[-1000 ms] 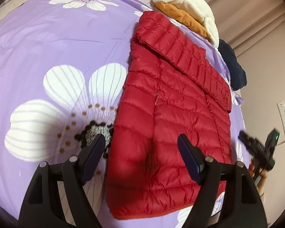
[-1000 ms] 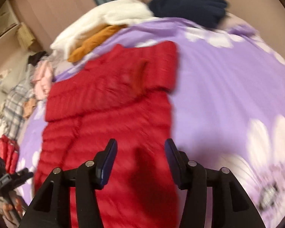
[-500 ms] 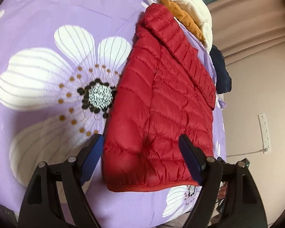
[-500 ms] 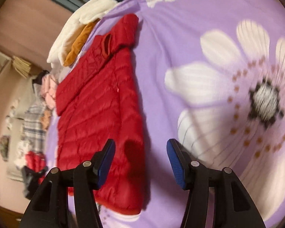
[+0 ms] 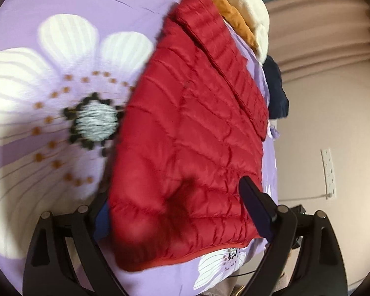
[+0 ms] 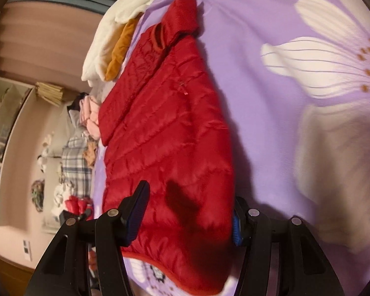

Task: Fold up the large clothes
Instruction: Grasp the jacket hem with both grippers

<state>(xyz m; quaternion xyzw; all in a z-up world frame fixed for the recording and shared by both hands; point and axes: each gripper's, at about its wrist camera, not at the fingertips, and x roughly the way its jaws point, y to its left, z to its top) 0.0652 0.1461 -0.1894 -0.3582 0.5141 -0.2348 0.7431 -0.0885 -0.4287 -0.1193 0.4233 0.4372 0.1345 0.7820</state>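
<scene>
A red quilted puffer jacket (image 5: 197, 128) (image 6: 165, 133) lies flat on the purple flowered bedsheet (image 5: 61, 12) (image 6: 271, 98), a sleeve folded across its far end. My left gripper (image 5: 175, 190) straddles the jacket's near hem corner. Its jaws are opening and the pads do not press on the cloth. Its left finger (image 5: 102, 218) is partly hidden behind the jacket's edge and its right finger (image 5: 256, 207) stands over the fabric. My right gripper (image 6: 190, 192) straddles the other hem corner in the same way, one finger (image 6: 138, 212) above the jacket, the other (image 6: 236, 224) half hidden at its edge, jaws apart.
A white fleece (image 5: 246, 5) (image 6: 103, 46) and an orange garment (image 5: 236, 22) (image 6: 118, 51) lie past the jacket's far end, with a navy garment (image 5: 276, 91) beside them. Pink clothes (image 6: 88, 113) and plaid clothes (image 6: 76, 167) are piled off the bed. A wall socket (image 5: 329, 172) sits on the wall.
Both grippers have sunk and closed in on the jacket's near hem, which now lies between their fingers. The left jaws stand wider. Both views have rolled.
</scene>
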